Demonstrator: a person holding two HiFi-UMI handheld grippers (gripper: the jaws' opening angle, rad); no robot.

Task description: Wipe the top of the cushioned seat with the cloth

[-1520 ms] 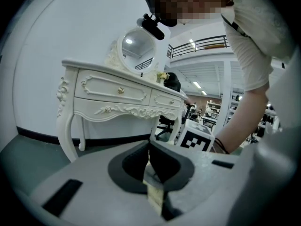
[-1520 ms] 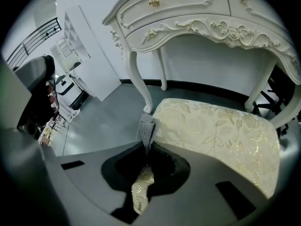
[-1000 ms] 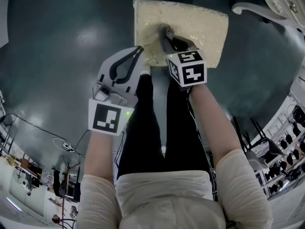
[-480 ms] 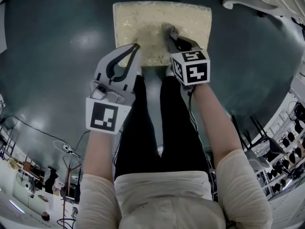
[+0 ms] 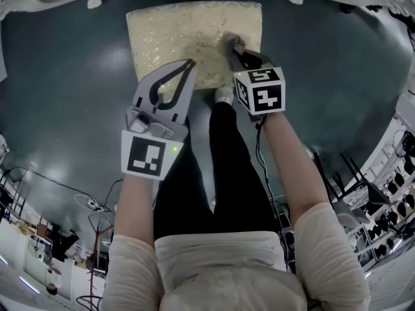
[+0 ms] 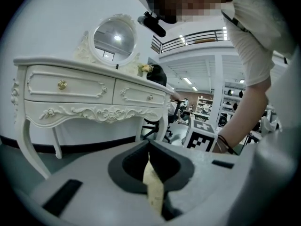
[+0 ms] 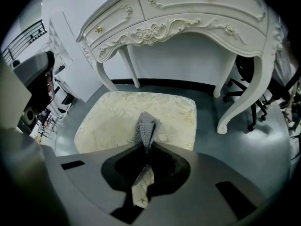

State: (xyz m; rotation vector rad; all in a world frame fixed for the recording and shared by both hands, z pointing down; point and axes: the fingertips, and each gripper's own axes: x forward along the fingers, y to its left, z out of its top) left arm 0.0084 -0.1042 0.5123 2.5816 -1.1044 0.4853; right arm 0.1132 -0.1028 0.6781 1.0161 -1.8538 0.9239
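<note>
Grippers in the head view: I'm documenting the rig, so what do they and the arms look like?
The left gripper and right gripper are grey, with dark-lined tapering jaws. Each carries a white cube with black square markers; a green light glows on the left one. The person wears cream short sleeves.

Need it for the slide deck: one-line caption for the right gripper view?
Tongs of the right gripper shut on the grey cloth over the cream cushioned seat, white dressing table behind.

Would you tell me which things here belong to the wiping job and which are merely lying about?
Job: cushioned seat, cloth, right gripper clamping the cloth.
Lying about: dressing table, floor cables, shut, empty left gripper.
</note>
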